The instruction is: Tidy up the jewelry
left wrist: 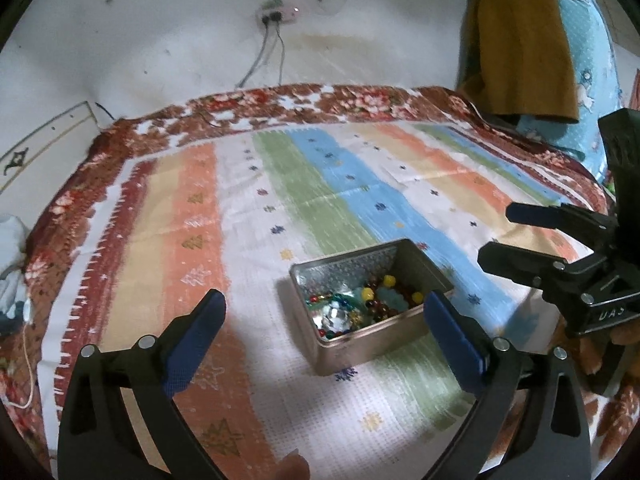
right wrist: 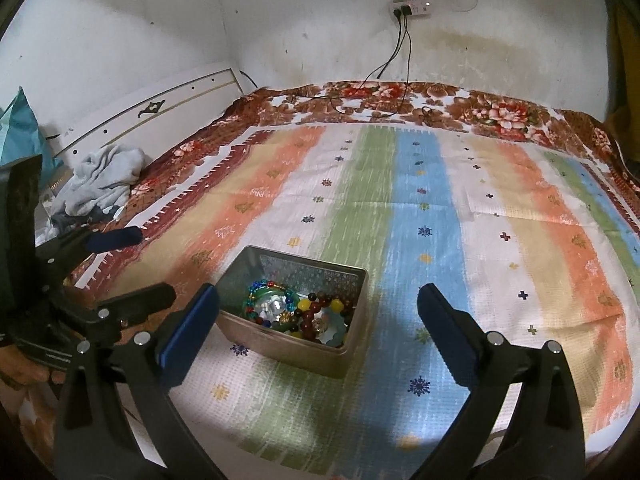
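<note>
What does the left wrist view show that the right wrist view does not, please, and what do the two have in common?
Only the left wrist view shows the mustard-brown cloth draped over a blue patterned bundle at the far right.

Only the right wrist view shows the crumpled grey cloth by the white headboard and the teal bag at the left edge.

Both show the open metal tin of coloured beads on the striped bedcover, the wall socket, and both grippers wide open and empty.
</note>
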Action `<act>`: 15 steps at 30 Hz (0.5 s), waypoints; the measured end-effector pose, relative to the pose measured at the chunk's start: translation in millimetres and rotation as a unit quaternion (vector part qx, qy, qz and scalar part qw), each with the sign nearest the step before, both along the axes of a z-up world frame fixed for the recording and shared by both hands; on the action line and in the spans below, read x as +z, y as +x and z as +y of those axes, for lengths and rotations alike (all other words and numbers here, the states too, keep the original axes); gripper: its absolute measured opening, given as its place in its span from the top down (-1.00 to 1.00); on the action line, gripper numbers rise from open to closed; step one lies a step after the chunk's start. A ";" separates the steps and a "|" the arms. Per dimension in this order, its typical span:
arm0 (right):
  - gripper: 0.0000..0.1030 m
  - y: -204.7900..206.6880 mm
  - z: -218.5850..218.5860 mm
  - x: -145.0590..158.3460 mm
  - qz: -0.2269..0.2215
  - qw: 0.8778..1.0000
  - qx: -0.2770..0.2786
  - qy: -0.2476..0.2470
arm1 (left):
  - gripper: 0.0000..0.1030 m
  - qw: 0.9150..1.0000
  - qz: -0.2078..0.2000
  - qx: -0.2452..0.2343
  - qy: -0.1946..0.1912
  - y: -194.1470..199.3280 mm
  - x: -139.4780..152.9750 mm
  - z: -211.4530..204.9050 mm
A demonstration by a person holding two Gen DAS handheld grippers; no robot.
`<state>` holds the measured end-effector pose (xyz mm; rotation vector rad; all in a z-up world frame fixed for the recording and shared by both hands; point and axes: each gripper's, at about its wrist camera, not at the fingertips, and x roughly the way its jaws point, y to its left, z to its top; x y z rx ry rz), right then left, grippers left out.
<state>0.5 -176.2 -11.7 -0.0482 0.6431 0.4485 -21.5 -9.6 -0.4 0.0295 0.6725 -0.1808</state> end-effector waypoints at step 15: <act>-0.90 3.0 -0.1 -4.7 0.011 1.000 -0.001 -0.002 | -0.89 1.000 -0.020 -0.014 -0.004 -7.3 1.5 -6.9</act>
